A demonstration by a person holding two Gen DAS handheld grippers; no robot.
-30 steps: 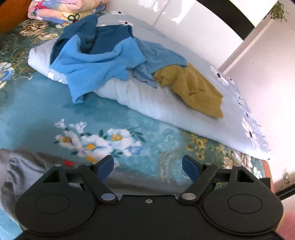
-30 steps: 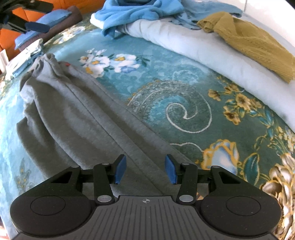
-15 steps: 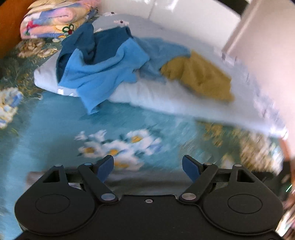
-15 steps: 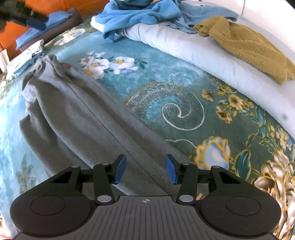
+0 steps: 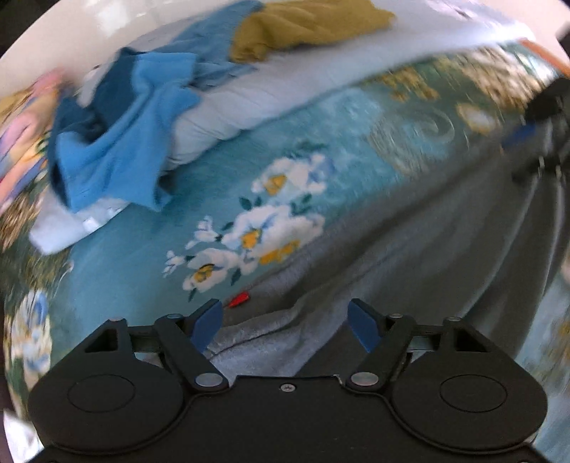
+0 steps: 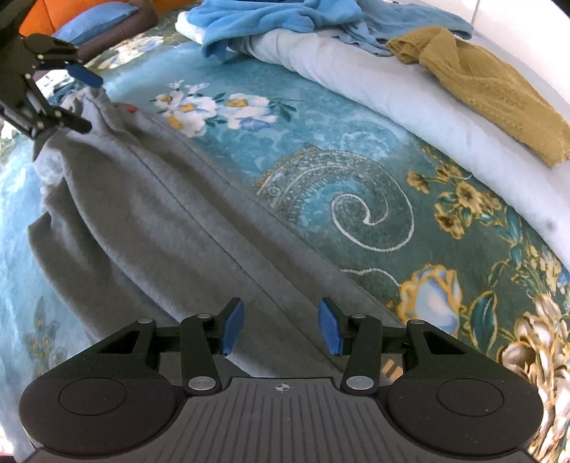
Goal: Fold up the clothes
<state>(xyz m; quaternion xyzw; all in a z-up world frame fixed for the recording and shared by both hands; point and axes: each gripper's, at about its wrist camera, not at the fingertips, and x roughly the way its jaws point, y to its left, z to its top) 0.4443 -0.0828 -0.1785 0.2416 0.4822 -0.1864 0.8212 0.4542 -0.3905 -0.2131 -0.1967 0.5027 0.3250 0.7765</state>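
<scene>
Grey trousers [image 6: 142,213] lie stretched across the flowered bedspread [image 6: 356,171]. Their waist end, with a small red tag [image 5: 238,301], lies under my left gripper [image 5: 286,324]. That gripper's jaws are closing, with bunched grey cloth [image 5: 270,342] in the gap and the pads not pressing on it. In the right wrist view the left gripper [image 6: 83,99] hangs over the waist at the top left. My right gripper [image 6: 281,327] stands part open over the leg end, with cloth below it and nothing pinched. It shows blurred in the left wrist view as the right gripper [image 5: 523,153].
A rolled pale quilt [image 6: 409,117] runs along the far side of the bed. Blue garments [image 6: 270,21] and a mustard knit [image 6: 491,85] lie on it. Folded blue and brown items [image 6: 103,21] sit at the back left. The left wrist view is motion-blurred.
My left gripper has dropped and rolled, coming down over the trousers' waist end, and its jaws have narrowed a little. The right gripper has shifted only slightly over the leg end.
</scene>
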